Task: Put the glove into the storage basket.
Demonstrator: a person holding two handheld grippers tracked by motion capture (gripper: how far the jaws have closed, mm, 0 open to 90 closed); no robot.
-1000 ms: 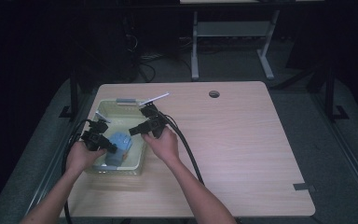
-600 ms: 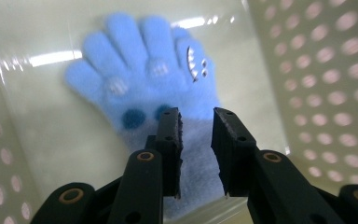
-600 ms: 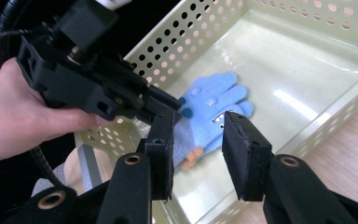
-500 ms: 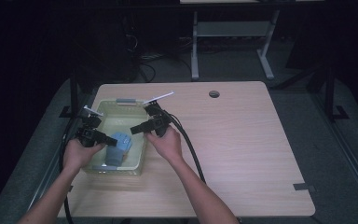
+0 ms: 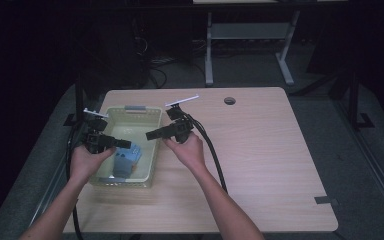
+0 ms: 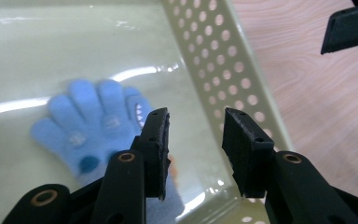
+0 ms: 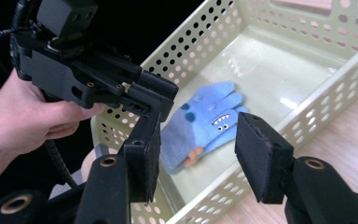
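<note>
A pale green perforated basket (image 5: 152, 155) stands on the left of the wooden table. A blue glove (image 5: 128, 156) with a monster face lies flat on its floor (image 6: 91, 126) (image 7: 205, 121). My left gripper (image 5: 122, 144) hovers over the basket's left side, open, and nothing is between its pads (image 6: 195, 133). My right gripper (image 5: 151, 135) hangs over the basket's right rim, also open and empty (image 7: 196, 140). Both sets of jaws have just been opening. In the right gripper view the left gripper (image 7: 154, 100) shows above the glove.
The table's right half is bare wood with a round cable hole (image 5: 229, 100) at the back and a grey tape strip (image 5: 326, 200) near the front right. A black cable (image 5: 215, 160) trails from the right gripper along the forearm.
Both grippers were low in the basket at the glove. They have since lifted and drawn apart with wider jaws, and the glove stays on the basket floor.
</note>
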